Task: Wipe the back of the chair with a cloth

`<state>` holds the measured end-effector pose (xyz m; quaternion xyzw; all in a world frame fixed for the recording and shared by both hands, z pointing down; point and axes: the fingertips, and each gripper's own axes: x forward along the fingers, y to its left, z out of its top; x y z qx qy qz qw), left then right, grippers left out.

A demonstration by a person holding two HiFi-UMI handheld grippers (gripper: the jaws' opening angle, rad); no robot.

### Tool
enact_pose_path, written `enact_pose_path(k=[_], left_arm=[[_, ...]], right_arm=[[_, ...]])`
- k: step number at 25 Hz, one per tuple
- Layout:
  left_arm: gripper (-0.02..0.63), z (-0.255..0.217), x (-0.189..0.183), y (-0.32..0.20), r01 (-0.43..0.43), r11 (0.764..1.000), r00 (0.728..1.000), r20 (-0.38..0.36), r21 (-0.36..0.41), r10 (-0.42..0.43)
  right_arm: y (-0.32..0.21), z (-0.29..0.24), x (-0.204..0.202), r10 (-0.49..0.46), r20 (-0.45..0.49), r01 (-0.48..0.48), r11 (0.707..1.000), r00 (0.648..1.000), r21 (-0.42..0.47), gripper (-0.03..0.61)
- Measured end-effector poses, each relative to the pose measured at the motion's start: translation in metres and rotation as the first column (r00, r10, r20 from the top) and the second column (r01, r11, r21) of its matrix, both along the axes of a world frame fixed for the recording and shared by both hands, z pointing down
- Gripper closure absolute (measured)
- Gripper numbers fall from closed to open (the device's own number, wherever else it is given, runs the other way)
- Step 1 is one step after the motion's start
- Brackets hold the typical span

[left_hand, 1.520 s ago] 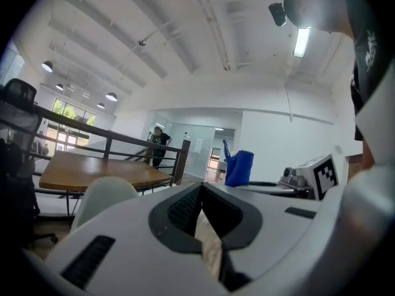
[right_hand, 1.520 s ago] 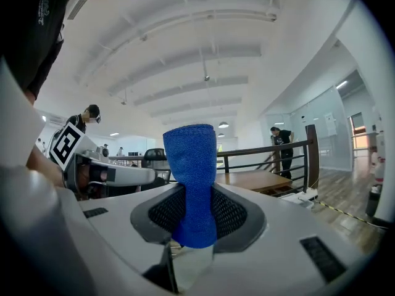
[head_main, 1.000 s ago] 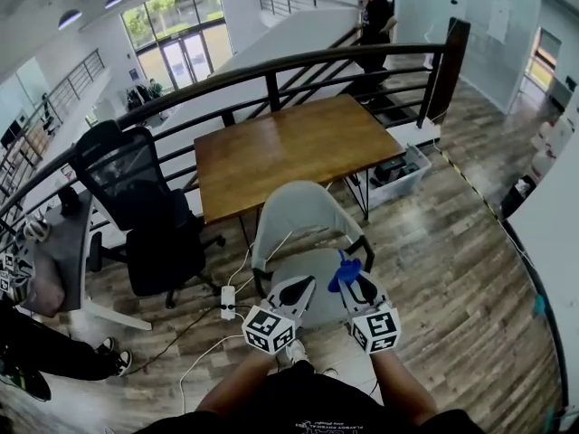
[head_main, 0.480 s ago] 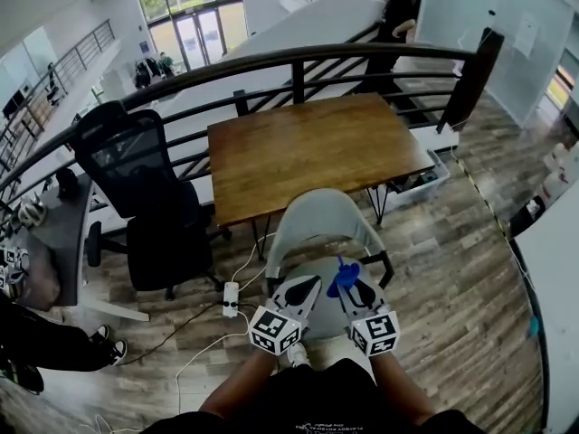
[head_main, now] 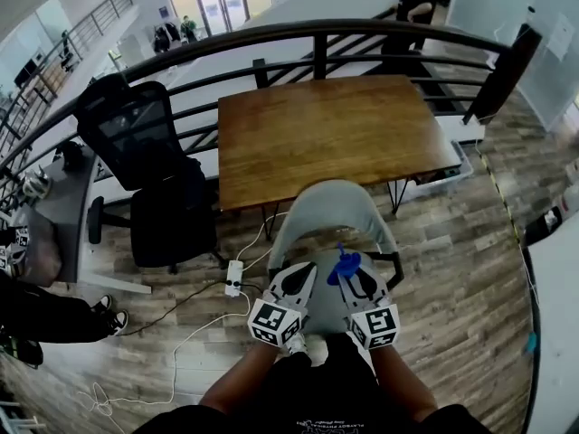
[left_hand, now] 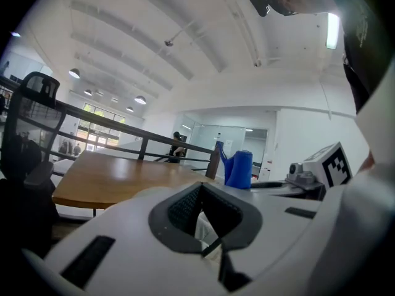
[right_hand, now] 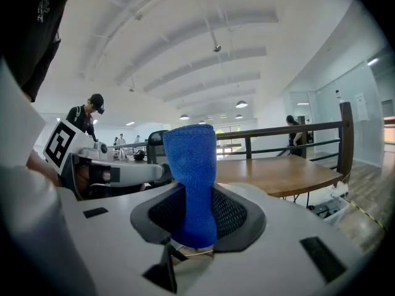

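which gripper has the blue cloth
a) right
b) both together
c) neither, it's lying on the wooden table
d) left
A: in the right gripper view the blue cloth stands pinched between the jaws of the right gripper, while the left gripper has nothing between its jaws.

The left forearm [head_main: 237, 380] and the right forearm [head_main: 401, 385] extend forward side by side from the lower centre of the frame. The left gripper [head_main: 297, 277] has its jaws together and holds nothing. The right gripper [head_main: 351, 275] is clamped on a blue cloth [head_main: 345, 266].
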<state>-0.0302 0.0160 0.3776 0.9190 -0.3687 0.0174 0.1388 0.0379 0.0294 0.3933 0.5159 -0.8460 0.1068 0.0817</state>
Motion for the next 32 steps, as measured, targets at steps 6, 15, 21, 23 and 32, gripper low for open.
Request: enact_pose_path(k=[6,15,21,23,32], left_arm=[[0.617,0.011,0.018,-0.035,0.066,0.998,0.997,0.051,-0.016,-0.065],[0.617,0.032,0.022,-0.088,0.199,0.979,0.971,0.139,-0.036,-0.193],[0.617,0.055,-0.005,-0.118,0.282,0.958,0.952,0.139,-0.052,-0.273],[0.617,0.061,-0.013,-0.126,0.295,0.954,0.949,0.137,-0.059,-0.285],[0.617,0.094,-0.042,-0.174,0.281,0.958,0.949,0.164,-0.06,-0.268]], right_arm=[[-0.041,0.019,0.018,-0.072,0.024,0.072,0.997,0.997,-0.02,0.454],[-0.099,0.053,0.006,-0.216,0.088,0.222,0.972,0.972,-0.072,0.454],[-0.129,0.062,-0.016,-0.217,-0.019,0.217,0.976,0.976,-0.023,0.454],[-0.138,0.068,-0.02,-0.198,-0.052,0.197,0.98,0.979,-0.023,0.454],[-0.193,0.115,-0.051,-0.141,-0.033,0.136,0.984,0.989,-0.118,0.454]])
